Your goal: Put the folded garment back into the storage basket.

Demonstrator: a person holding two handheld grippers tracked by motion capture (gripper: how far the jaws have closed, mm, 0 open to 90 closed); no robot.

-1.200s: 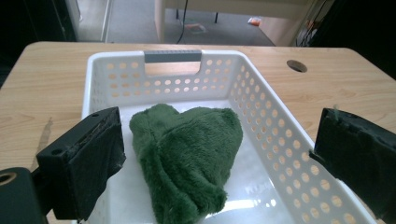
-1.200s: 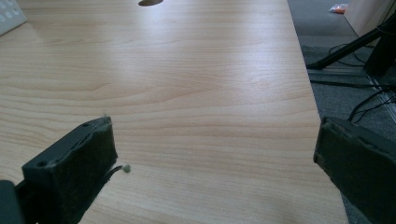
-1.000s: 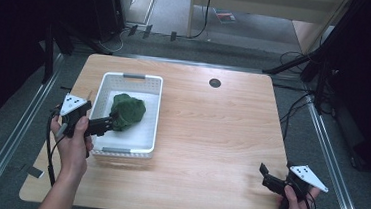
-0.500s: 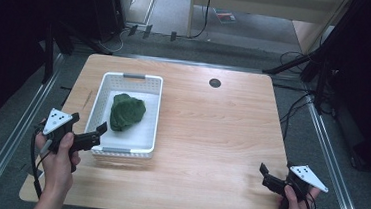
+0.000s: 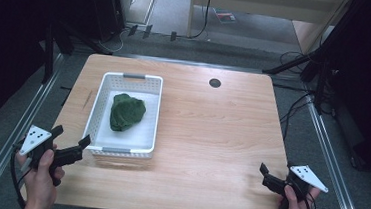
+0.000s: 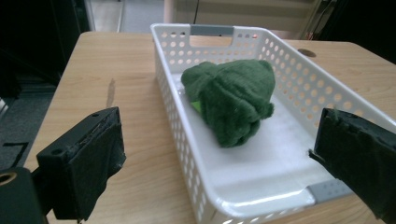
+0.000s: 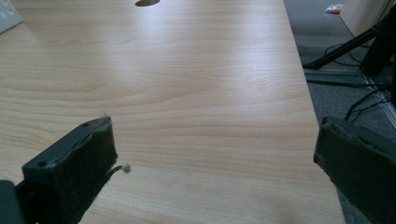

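A crumpled green cloth (image 5: 127, 111) lies loose in a white perforated basket (image 5: 103, 98) on the left half of the wooden table. My left gripper (image 5: 72, 135) hovers at the basket's near left corner, outside it, open and holding nothing. In the left gripper view the cloth (image 6: 231, 99) sits in the basket (image 6: 177, 116) well beyond the wide-apart jaws of the left gripper (image 6: 222, 140). My right gripper (image 5: 274, 172) rests at the table's near right corner, open and empty. In the right gripper view, bare wood lies between the spread jaws of the right gripper (image 7: 217, 149).
A round dark cable hole (image 5: 215, 83) is set in the table's far side. Metal rails (image 5: 329, 161) run along both sides of the table, with cables on the floor at the right. Bare wood (image 5: 216, 137) stretches between the basket and the right gripper.
My left gripper has pulled back out of the basket toward the near left corner, leaving the green cloth lying inside. The right gripper has stayed put.
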